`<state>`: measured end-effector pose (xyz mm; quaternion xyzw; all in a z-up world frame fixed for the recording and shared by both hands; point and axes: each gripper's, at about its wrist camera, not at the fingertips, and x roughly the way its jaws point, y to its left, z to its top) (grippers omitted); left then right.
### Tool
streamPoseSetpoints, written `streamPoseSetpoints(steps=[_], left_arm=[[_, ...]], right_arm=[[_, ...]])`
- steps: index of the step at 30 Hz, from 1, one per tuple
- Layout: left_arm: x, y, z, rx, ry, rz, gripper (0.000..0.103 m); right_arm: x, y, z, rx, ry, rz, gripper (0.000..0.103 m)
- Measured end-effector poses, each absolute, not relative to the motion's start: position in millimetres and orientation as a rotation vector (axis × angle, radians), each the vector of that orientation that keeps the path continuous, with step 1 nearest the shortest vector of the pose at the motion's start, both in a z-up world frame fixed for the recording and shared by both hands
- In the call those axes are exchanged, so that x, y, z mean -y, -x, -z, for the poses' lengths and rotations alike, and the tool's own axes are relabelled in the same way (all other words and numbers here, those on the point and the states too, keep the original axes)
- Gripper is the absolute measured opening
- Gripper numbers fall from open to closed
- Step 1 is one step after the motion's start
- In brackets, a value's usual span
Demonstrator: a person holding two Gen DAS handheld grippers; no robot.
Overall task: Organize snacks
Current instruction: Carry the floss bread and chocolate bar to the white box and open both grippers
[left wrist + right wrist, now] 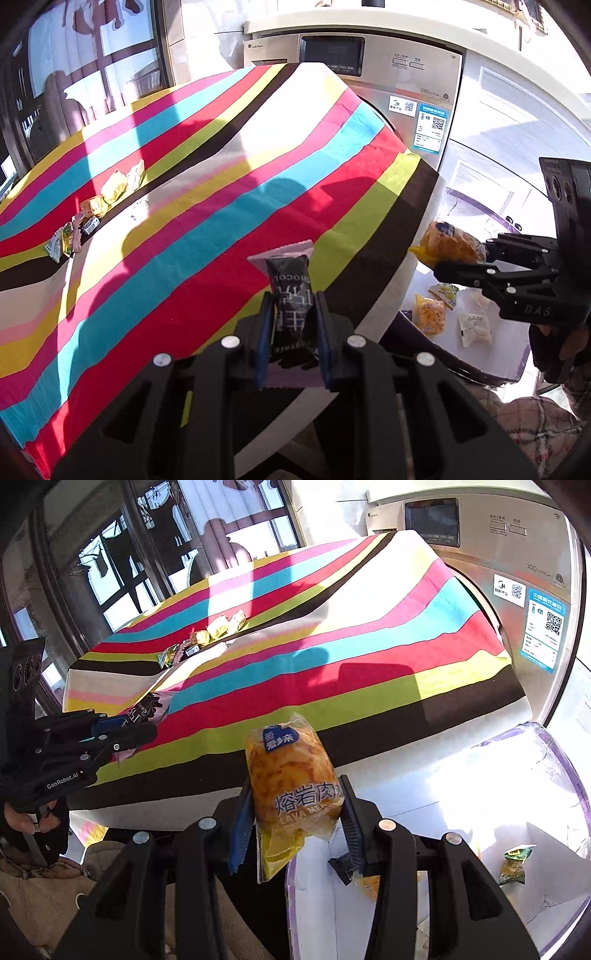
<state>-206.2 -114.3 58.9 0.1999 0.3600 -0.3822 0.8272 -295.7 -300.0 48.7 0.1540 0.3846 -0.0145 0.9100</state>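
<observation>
My left gripper (291, 314) is shut on a black chocolate snack bar (290, 291) with a pale pink wrapper edge, held above the near edge of the striped tablecloth (192, 192). My right gripper (295, 812) is shut on a yellow bread packet (291, 779) with Chinese lettering, held above the table's near right edge. In the left wrist view the right gripper (436, 264) with the bread packet (450, 245) is at the right. In the right wrist view the left gripper (147, 720) with the bar (146, 709) is at the left.
A row of small snack packets (92, 210) lies at the table's far left; it also shows in the right wrist view (207, 635). A white box (498, 794) beside the table holds several snacks (430, 314). A silver washing machine (406, 81) stands behind.
</observation>
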Motion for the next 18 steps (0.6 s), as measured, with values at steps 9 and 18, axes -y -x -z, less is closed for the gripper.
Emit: streamPoseSetpoints(steps=[9, 18], left_arm=[[194.9, 247.0, -60.8, -0.719, -0.571, 1.027, 0.022], [251.0, 292.6, -44.3, -0.683, -0.712, 1.187, 0.022]], right_arm=[[364.1, 354.3, -38.1, -0.805, -0.337, 0.262, 0.043], [411.5, 405.2, -35.6, -0.794, -0.373, 0.439, 0.043]])
